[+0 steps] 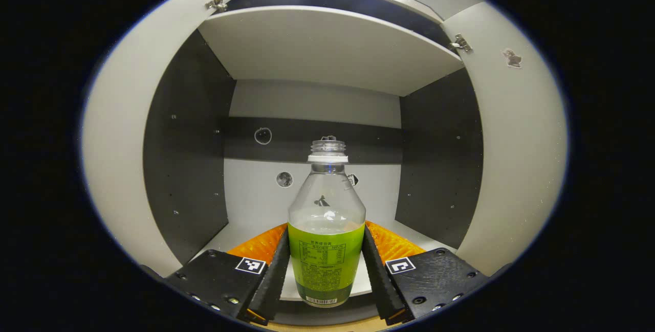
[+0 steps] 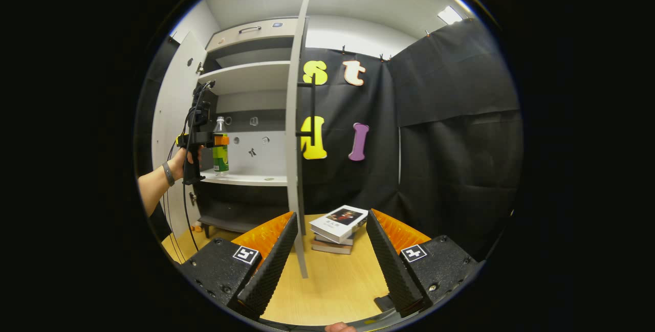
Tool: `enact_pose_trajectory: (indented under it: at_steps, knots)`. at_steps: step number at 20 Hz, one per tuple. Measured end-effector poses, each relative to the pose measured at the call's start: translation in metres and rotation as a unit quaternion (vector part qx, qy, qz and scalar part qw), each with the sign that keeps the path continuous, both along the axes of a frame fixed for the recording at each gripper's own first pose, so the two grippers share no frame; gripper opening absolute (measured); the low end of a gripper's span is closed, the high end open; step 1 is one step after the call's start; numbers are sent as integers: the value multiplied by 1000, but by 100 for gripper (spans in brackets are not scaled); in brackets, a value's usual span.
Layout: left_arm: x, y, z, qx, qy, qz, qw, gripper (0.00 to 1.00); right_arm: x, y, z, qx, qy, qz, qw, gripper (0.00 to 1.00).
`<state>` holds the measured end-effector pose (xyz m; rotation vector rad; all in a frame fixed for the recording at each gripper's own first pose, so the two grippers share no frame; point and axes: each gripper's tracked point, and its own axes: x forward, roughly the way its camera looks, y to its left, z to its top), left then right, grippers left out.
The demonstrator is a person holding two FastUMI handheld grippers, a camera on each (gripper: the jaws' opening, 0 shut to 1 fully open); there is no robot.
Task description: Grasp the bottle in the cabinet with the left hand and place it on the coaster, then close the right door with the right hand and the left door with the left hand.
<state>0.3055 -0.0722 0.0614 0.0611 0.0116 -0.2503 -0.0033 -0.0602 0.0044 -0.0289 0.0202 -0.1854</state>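
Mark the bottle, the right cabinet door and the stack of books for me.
bottle (image 1: pixel 326 255): left gripper view, on the green label.
right door (image 2: pixel 293 132): right gripper view, on its pale edge-on panel.
books (image 2: pixel 339 223): right gripper view, on the top book's cover.

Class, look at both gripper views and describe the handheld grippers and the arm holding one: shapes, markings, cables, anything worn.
Each gripper, left gripper and right gripper, has two wedge-shaped ribbed fingers on bolted black blocks, each carrying a square black-and-white marker. In the right gripper view, the left gripper has a pistol-style handle and trailing cables; the forearm wears a dark wristband.
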Motion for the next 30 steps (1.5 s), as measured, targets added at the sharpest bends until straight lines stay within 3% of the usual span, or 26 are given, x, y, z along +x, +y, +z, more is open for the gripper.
enact_pose_trajectory:
  at_steps: [6, 12, 17, 22, 23, 24, 30]
  knots:
    - [-72, 0, 0, -13, -15, 5, 1000, 70, -6, 19, 18, -14, -14, 42, 999, 83]
    - [-126, -9, -32, -23, -2, 3, 1000, 70, -10, 25, 31, -9, -21, 65, 998, 83]
    - [-154, -13, -65, -4, 9, 10, 1000, 70, -20, 27, 48, 16, -34, 84, 996, 83]
    - [-187, -20, -118, 17, 16, 23, 999, 70, -32, 6, 64, 12, -42, 62, 997, 83]
    - [-194, -20, -133, 16, 21, 29, 999, 74, -34, 4, 67, 11, -43, 60, 997, 83]
    - [-201, -19, -149, 15, 26, 36, 999, 70, -36, 1, 70, 10, -43, 56, 997, 83]
    - [-237, -8, -231, 59, 17, 89, 994, 70, -48, -13, 86, 0, -40, 31, 999, 83]
